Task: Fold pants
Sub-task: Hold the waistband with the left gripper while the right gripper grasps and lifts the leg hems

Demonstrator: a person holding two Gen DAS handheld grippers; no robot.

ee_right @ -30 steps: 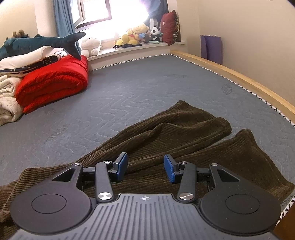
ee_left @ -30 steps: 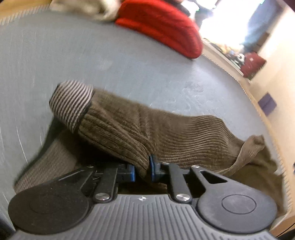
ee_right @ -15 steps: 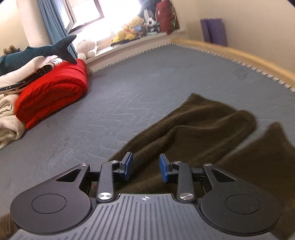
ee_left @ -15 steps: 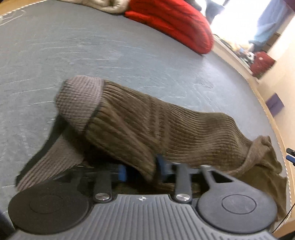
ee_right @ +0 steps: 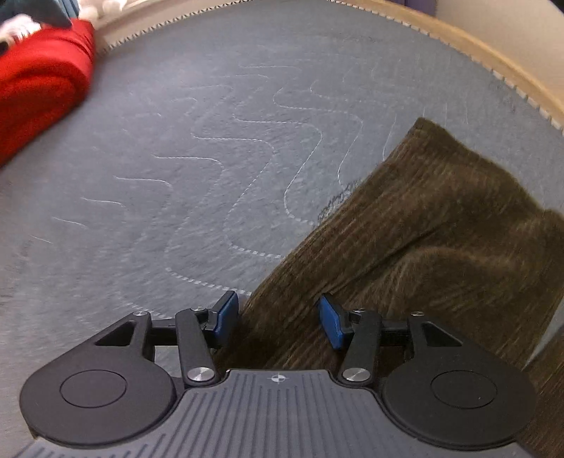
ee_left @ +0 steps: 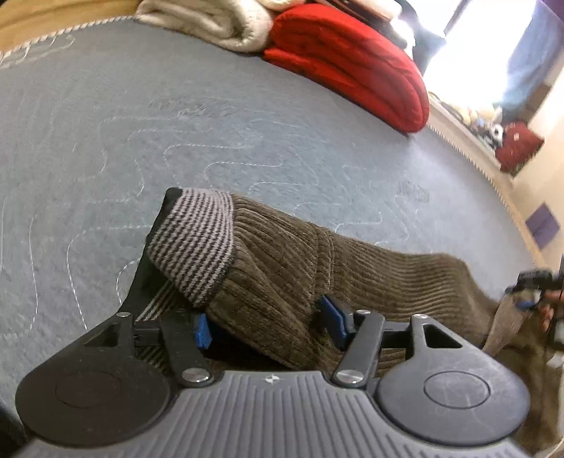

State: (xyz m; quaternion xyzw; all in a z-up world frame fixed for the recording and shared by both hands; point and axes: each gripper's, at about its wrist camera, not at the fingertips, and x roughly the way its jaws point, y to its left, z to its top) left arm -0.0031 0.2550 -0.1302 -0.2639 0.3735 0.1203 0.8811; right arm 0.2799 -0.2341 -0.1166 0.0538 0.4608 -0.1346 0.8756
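While the brown corduroy pants (ee_left: pixel 289 282) lie on the grey quilted mattress (ee_left: pixel 176 141), the left gripper (ee_left: pixel 268 326) sits low at the fold near the striped waistband (ee_left: pixel 194 243), lower centre of the left view. Its jaws have just been opening and now stand spread, with a thick fold of the pants between them; the left pad is clear of the cloth, and whether the right pad touches it I cannot tell. The waistband is flipped over, showing its black-and-grey stripes. The pants run from there toward the right edge of the frame, where the right gripper (ee_left: pixel 532 292) shows blurred beside the cloth.

In the right view the right gripper (ee_right: pixel 276 319) is at lower centre, jaws just been opening, spread, with the edge of a pant leg (ee_right: pixel 440 218) between them, not pinched. The leg stretches to the upper right, lying flat on the mattress (ee_right: pixel 211 141). The picture is motion-blurred.

A red blanket (ee_left: pixel 352 67) is at upper centre of the left view, a cream blanket (ee_left: pixel 211 21) just left of it. A wooden frame (ee_right: pixel 493 60) edges the mattress at upper right of the right view.
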